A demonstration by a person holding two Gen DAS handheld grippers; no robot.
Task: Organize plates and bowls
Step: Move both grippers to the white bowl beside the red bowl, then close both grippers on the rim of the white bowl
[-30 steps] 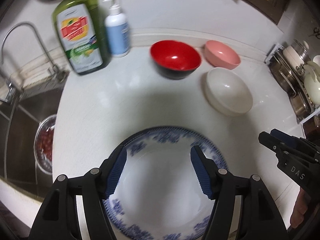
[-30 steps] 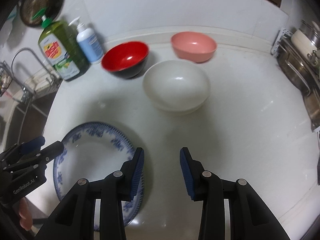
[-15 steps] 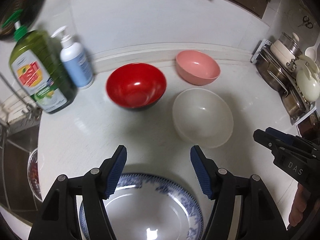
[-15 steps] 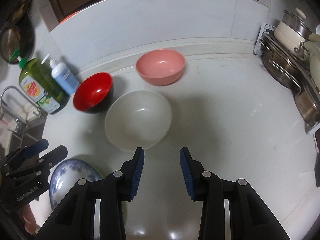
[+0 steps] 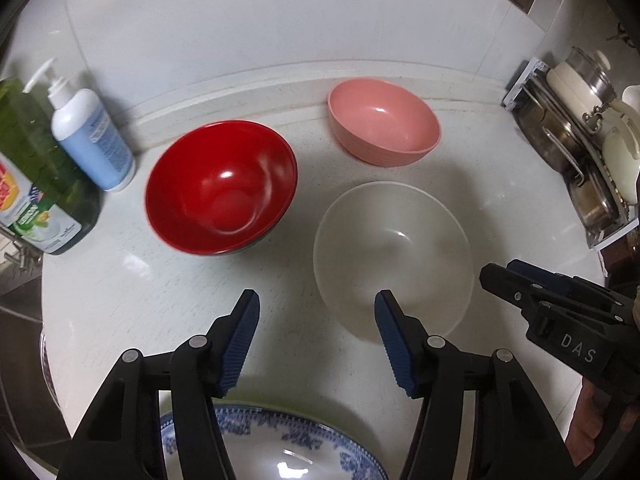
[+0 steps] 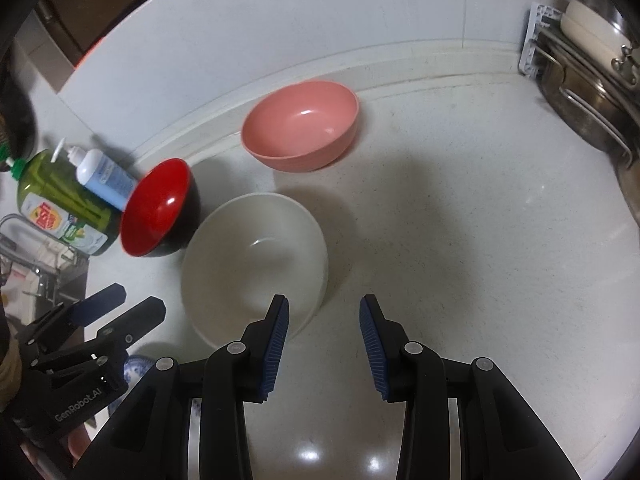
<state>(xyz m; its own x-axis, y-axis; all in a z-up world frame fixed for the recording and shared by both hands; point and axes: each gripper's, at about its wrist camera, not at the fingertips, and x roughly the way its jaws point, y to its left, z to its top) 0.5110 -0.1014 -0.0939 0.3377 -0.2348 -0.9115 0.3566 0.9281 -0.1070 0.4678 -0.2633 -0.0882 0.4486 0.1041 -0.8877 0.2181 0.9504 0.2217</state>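
White kitchen counter [image 5: 120, 300]. White bowl [image 5: 392, 256] sits just ahead of both grippers, between them. Left gripper [image 5: 316, 340] jaws closing, nothing between; right gripper [image 6: 324, 340] narrow, empty, its left finger [image 6: 276, 340] overlapping the bowl's rim in view.

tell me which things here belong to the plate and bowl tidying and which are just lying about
Part of the job:
- red bowl
- pink bowl
- white bowl
- blue-patterned plate

Just lying about:
- green dish soap bottle
- white and blue pump bottle
- rack of pots
- tap
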